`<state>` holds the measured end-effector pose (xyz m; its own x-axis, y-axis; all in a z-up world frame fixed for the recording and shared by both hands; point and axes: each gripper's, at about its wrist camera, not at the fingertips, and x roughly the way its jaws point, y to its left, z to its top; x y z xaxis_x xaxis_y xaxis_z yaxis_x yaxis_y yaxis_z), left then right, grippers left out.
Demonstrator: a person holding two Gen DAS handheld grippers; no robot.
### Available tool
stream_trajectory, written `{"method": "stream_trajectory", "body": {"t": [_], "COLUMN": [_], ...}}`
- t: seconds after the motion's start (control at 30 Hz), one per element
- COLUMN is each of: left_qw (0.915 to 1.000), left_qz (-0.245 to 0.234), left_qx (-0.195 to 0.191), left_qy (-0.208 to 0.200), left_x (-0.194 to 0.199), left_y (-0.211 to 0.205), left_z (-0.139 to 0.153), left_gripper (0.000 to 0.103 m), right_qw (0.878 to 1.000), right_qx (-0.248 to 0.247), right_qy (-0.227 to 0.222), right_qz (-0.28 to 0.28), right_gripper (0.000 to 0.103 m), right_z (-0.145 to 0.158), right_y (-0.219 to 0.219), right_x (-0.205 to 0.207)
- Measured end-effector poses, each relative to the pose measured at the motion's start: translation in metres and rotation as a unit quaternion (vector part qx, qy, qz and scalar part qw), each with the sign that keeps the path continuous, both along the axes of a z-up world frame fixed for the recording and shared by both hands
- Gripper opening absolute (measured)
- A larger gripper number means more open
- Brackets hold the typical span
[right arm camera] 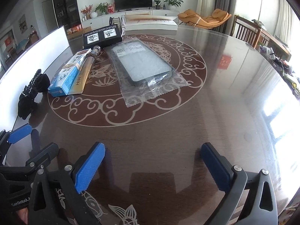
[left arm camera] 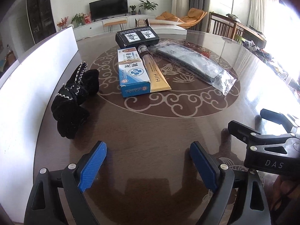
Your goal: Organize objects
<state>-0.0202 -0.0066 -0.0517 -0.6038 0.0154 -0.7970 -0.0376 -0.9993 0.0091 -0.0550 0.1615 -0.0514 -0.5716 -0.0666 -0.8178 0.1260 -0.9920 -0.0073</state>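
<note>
Glossy dark wood desk (right arm camera: 187,123) mirrors the window light. Black glove (left arm camera: 73,101), fuzzy cloth, matt, at left. Blue-and-white box (left arm camera: 134,75), smooth card. Gold tube (left arm camera: 157,78), shiny. Clear crinkly plastic bag (right arm camera: 148,75) at centre. Ribbed blue rubbery pads (left arm camera: 93,166) below.

Both cameras sit low over the near edge of the counter (left arm camera: 150,131), looking forward across it toward the TV (left arm camera: 108,7) wall. The left view stands nearer the glove (left arm camera: 75,97); the right view lies beside it, further right. Both share the boxes, tube and wrapped case (right arm camera: 142,65).
</note>
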Motion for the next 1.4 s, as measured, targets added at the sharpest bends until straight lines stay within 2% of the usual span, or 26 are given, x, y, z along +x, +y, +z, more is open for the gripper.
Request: {"method": "stream_trajectory", "body": {"t": [0.07, 0.1, 1.17, 1.27, 1.33, 1.4], "left_qw": [1.0, 0.9999, 1.0, 0.9995, 0.9989, 0.9983], "left_qz": [0.0, -0.001, -0.001, -0.008, -0.006, 0.003], "left_qx": [0.0, -0.001, 0.0, 0.0, 0.013, 0.04], "left_qy": [-0.008, -0.01, -0.01, -0.029, -0.045, -0.041], "left_x": [-0.003, -0.004, -0.006, -0.006, -0.005, -0.001], "left_y": [0.001, 0.001, 0.001, 0.0, -0.005, -0.016], "left_z": [-0.002, -0.002, -0.004, -0.003, 0.001, 0.012], "left_gripper": [0.102, 0.103, 0.103, 0.103, 0.103, 0.103], "right_qw": [1.0, 1.0, 1.0, 1.0, 1.0, 1.0], "right_qx": [0.0, 0.0, 0.0, 0.0, -0.001, 0.0], "right_qy": [0.0, 0.0, 0.0, 0.0, 0.0, 0.0], "right_qz": [0.0, 0.0, 0.0, 0.0, 0.0, -0.001], "right_gripper": [0.103, 0.103, 0.103, 0.103, 0.103, 0.103], "right_z": [-0.001, -0.001, -0.001, -0.001, -0.001, -0.001], "right_y": [0.0, 0.0, -0.001, -0.001, -0.001, -0.001], "right_x": [0.0, 0.0, 0.0, 0.0, 0.0, 0.0]}}
